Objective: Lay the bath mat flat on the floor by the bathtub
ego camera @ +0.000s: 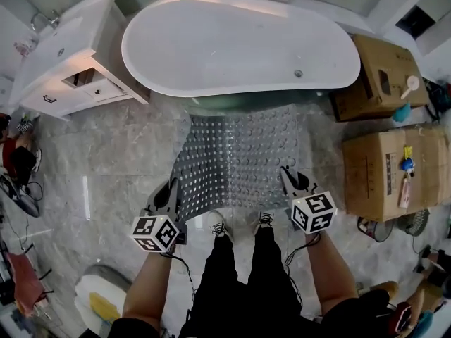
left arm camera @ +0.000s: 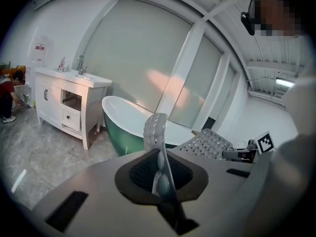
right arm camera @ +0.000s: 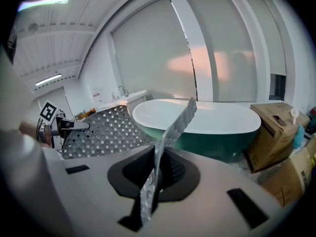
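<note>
The bath mat (ego camera: 239,157) is stretched between the two grippers in front of the bathtub (ego camera: 239,44), its far edge reaching down toward the tub's foot and its near edge lifted off the floor (ego camera: 113,153). It is held wide by its two near corners, likely so that it stays spread and can be lowered without folding. The left gripper (ego camera: 171,191) is clamped on the near left corner, the mat's bumpy edge pinched thin between its jaws. The right gripper (ego camera: 289,179) is closed the same way on the near right corner. Whether the far edge already touches the floor is unclear. The bathtub is empty – only its drain shows. Right of the bathtub, two cardboard boxes (ego camera: 384,167) stand closed with small items on top; left of it, a white cabinet (ego camera: 67,62) carries a sink
</note>
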The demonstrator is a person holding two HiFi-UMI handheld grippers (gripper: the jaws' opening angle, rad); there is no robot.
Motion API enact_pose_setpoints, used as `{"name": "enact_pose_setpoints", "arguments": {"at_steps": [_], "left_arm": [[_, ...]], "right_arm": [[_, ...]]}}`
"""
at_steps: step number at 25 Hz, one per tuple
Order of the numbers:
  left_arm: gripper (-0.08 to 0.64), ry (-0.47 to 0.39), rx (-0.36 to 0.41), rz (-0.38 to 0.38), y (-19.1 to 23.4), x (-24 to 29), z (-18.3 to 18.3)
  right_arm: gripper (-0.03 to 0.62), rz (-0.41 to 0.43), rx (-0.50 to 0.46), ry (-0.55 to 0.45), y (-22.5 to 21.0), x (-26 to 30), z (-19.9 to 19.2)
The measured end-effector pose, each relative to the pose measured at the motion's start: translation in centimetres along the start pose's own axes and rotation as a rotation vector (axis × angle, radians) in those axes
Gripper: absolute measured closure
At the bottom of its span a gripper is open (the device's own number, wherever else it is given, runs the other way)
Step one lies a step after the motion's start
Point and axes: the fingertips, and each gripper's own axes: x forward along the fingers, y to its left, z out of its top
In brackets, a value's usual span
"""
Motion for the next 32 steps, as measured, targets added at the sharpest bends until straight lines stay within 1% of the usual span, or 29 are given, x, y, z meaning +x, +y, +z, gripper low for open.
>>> {"name": "enact_pose_setpoints", "arguments": {"at_steps": [4,8,13,18,21,26,30,32], "left_arm": [[0.529,-0.002,0.008,0.038,-0.3,3.0,-1.9],[0.529,0.005,-0.005,0.072,-0.1,6.3,-4.0],[0.529,0.013,0.006,0.084,0.9,10.3,-7.0],[0.529,0.016,-0.004,0.088,3.2,14.1,-11.8],[0.529,0.027,0.006,0.085,5.0,16.3,-14.9],[0.529,0.022,0.018,0.089,8.9,20.3,-19.6],[0.529,0.017,0.019,0.100,12.3,23.9,-23.7],[0.529,0.027,0.017,0.109,13.7,25.6,-25.5]], "right_arm": [[0.561,0.011,-0.011,0.005,-3.3,1.6,-1.7],[0.561,0.012,-0.006,0.016,-6.6,3.3,-4.0],[0.561,0.001,-0.008,0.030,-9.7,6.3,-7.6],[0.561,-0.013,-0.015,0.039,-11.8,10.1,-12.2],[0.561,-0.017,-0.022,0.040,-12.6,12.6,-15.1],[0.561,-0.013,-0.037,0.033,-14.2,17.3,-20.1],[0.561,-0.019,-0.057,0.032,-16.3,21.5,-23.7],[0.561,-0.026,-0.065,0.030,-17.3,23.6,-25.5]]}}
